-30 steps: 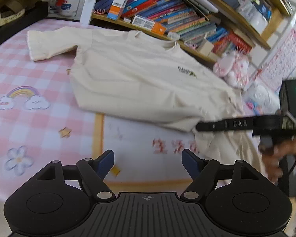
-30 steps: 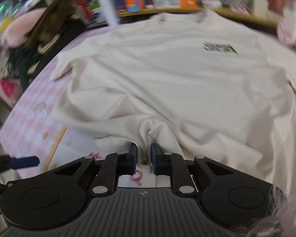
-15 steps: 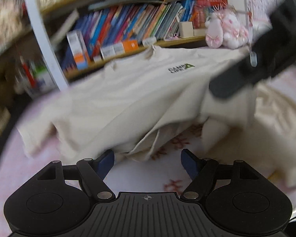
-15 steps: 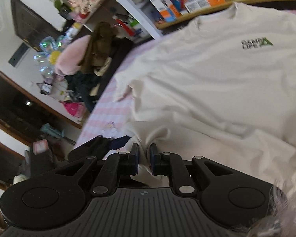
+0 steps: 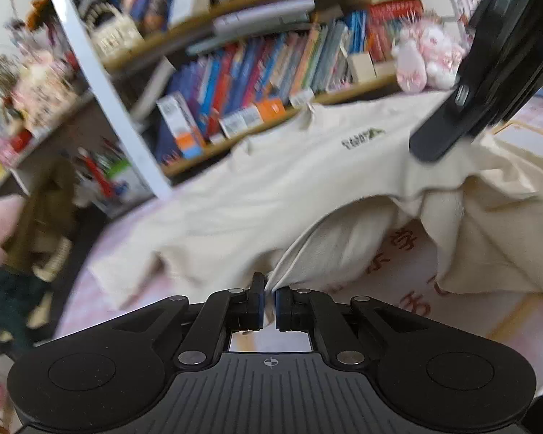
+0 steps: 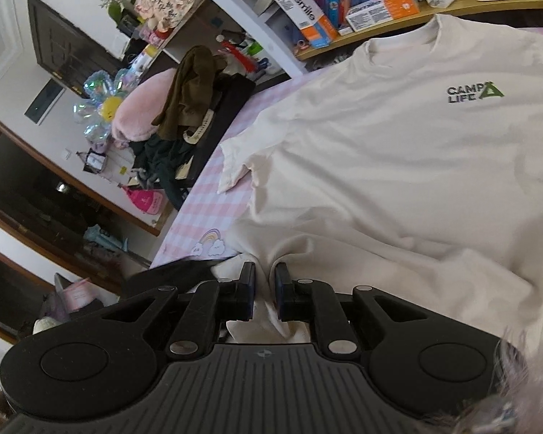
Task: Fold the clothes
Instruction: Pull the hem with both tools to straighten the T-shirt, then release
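A cream T-shirt [image 6: 398, 166] with a small green and black chest logo [image 6: 474, 93] lies on the pink checked table cover [image 6: 206, 202]. My right gripper [image 6: 263, 291] is shut on a bunched fold of the shirt's lower hem and holds it raised. In the left wrist view the same T-shirt [image 5: 271, 188] sags in an arch, and my left gripper [image 5: 269, 305] is shut on a thin edge of its hem. The right gripper's black finger [image 5: 449, 130] shows at the upper right there, clamping cloth. The left gripper's dark body [image 6: 173, 276] lies just left of the right one.
A wooden bookshelf [image 5: 271, 65] full of books stands behind the table. A pink plush toy [image 5: 427, 58] sits on its ledge. Clothes and a pink cushion [image 6: 144, 108] are piled at the table's left end. The cover [image 5: 398, 275] carries red printed characters under the lifted hem.
My left gripper went from wide open over the table to shut on the shirt's hem, rolling and rising. The right gripper lifted its fold of hem and now holds still.
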Demonstrator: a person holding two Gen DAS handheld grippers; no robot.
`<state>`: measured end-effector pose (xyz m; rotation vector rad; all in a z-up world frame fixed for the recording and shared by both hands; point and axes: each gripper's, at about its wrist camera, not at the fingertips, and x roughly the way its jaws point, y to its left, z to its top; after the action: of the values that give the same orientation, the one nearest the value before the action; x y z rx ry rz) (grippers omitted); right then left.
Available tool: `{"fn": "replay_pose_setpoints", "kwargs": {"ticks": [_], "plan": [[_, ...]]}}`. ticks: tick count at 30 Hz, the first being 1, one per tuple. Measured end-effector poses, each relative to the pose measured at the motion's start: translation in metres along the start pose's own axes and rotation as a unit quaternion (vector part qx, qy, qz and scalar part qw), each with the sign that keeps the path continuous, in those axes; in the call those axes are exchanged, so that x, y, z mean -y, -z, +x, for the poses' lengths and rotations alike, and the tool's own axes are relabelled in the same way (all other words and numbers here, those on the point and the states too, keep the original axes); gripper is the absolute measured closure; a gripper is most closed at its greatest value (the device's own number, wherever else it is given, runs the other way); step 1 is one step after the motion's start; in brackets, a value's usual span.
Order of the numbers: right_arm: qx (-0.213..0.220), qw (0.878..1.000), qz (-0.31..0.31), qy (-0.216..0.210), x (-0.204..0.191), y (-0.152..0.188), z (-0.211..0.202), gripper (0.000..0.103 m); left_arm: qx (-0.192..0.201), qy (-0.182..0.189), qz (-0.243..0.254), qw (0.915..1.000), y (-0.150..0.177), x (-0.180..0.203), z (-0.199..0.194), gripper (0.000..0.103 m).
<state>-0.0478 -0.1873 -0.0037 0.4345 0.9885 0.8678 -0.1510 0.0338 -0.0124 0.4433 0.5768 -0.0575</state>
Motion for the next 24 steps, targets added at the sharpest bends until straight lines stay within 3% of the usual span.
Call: {"fn": "replay_pose_setpoints", "kwargs": {"ticks": [5, 8, 10, 12, 15, 17, 19, 21, 23, 24], "plan": [[-0.018, 1.000, -0.003, -0.009, -0.006, 0.018, 0.008, 0.092, 0.020, -0.033, 0.053, 0.9979, 0.016, -0.001, -0.072, 0.099], [-0.036, 0.999, -0.008, -0.004, -0.013, 0.037, 0.017, 0.089, 0.007, -0.041, 0.071, 0.9966, 0.030, 0.003, -0.098, 0.099], [-0.046, 0.999, -0.010, 0.006, -0.017, 0.050, 0.024, 0.086, -0.029, -0.029, 0.069, 0.9968, 0.048, 0.003, -0.103, 0.097], [-0.050, 0.999, -0.013, 0.018, -0.021, 0.062, 0.026, 0.076, -0.079, -0.012, 0.061, 0.9949, 0.070, 0.001, -0.102, 0.089], [-0.040, 0.998, -0.017, 0.043, -0.024, 0.077, 0.020, 0.073, -0.152, 0.011, 0.051, 0.9870, 0.104, -0.003, -0.098, 0.086], [-0.026, 0.997, -0.010, 0.070, -0.020, 0.086, 0.009, 0.072, -0.171, 0.017, 0.043, 0.9842, 0.120, -0.010, -0.099, 0.086], [-0.006, 0.994, 0.003, 0.110, -0.011, 0.095, -0.009, 0.072, -0.164, 0.017, 0.017, 0.9861, 0.122, -0.022, -0.100, 0.085], [0.016, 0.987, 0.018, 0.158, 0.001, 0.105, -0.030, 0.068, -0.151, 0.020, -0.027, 0.9879, 0.120, -0.037, -0.098, 0.070], [0.038, 0.975, 0.043, 0.212, 0.017, 0.118, -0.055, 0.066, -0.142, 0.034, -0.099, 0.9842, 0.121, -0.054, -0.091, 0.037], [0.049, 0.968, 0.056, 0.239, 0.026, 0.125, -0.068, 0.066, -0.140, 0.046, -0.142, 0.9788, 0.120, -0.063, -0.084, 0.036]]}}
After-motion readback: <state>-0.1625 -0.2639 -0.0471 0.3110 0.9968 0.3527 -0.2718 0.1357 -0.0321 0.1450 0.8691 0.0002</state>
